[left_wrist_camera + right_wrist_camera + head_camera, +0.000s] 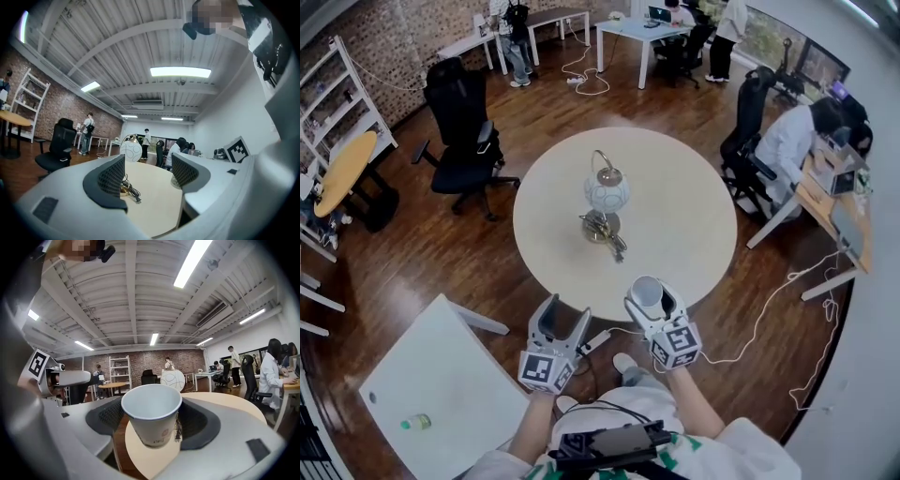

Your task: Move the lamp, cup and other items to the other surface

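Our right gripper [651, 302] has its ribbed pads set wide, clasping 1 white paper cup [151, 418] upright at the near edge of the round, pale table [694, 220]. Our left gripper [147, 171] gapes empty. The lamp [607, 192], a white globe on a brass base, stands mid-table.

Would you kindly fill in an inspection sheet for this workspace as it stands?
Surface: round table, pale top, lamp on it.
Job's things: lamp upright near centre; cup in the right gripper.
Clutter: bottle on the white table.
Grippers: right gripper closed on cup; left gripper open, nothing in it.
Cables: lamp cord bundled at its base; white cable across floor.
Surroundings: office chairs, people at desks.
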### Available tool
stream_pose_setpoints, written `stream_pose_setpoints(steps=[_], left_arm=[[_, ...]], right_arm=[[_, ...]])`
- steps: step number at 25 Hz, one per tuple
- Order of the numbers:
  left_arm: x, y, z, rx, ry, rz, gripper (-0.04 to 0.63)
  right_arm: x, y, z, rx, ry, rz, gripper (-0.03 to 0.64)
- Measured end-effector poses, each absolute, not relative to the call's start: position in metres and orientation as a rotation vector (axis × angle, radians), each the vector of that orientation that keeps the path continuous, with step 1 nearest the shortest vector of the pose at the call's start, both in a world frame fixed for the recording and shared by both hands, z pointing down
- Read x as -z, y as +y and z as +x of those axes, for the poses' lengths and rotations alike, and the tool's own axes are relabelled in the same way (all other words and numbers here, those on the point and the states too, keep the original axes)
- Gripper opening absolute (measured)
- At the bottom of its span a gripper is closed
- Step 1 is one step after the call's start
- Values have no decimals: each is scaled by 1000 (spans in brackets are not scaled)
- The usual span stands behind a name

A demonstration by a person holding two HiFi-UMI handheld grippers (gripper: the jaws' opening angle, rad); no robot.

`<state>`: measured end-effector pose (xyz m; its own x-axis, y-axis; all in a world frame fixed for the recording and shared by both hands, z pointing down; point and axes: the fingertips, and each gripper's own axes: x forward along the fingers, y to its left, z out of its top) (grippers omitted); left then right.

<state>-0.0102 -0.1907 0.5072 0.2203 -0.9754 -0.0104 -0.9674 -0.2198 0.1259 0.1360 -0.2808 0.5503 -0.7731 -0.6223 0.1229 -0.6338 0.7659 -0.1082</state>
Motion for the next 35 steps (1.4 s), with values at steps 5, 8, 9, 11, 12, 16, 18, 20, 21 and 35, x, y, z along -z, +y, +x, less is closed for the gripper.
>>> stream_pose_setpoints(steps=[5, 8, 9, 11, 12, 16, 18, 20, 21, 35], left_arm=[[-496, -166, -34, 151, -1983, 2351, 308], [-494, -149, -49, 143, -2033, 2315, 308], [-494, -143, -53, 143, -2053, 2300, 308], [-495, -132, -63, 160, -2099, 2269, 308], [-496, -126, -68, 167, -2123, 2252, 308], [-494, -95, -95, 165, -2228, 2163, 308], [-495, -78, -112, 166, -2288, 2103, 308], [-497, -61, -126, 170, -2344, 2039, 308], [-497, -53, -132, 170, -2372, 2006, 308], [-511, 104, -216, 181, -2767, 1415, 308]], right_arm=[[-537, -254, 107, -203, -2916, 913, 373], [-538, -238, 86, -187, -2938, 824, 373], [-538, -232, 78, -182, -2939, 785, 373], [-538, -222, 63, -166, -2950, 708, 373], [-539, -218, 55, -158, -2961, 673, 373], [-536, -196, 16, -151, -2988, 524, 373], [-537, -183, -8, -149, -2992, 427, 373], [-538, -170, -29, -134, -3002, 325, 373], [-537, -163, -40, -124, -3008, 276, 373], [-566, -14, -182, -103, -2894, -490, 373]])
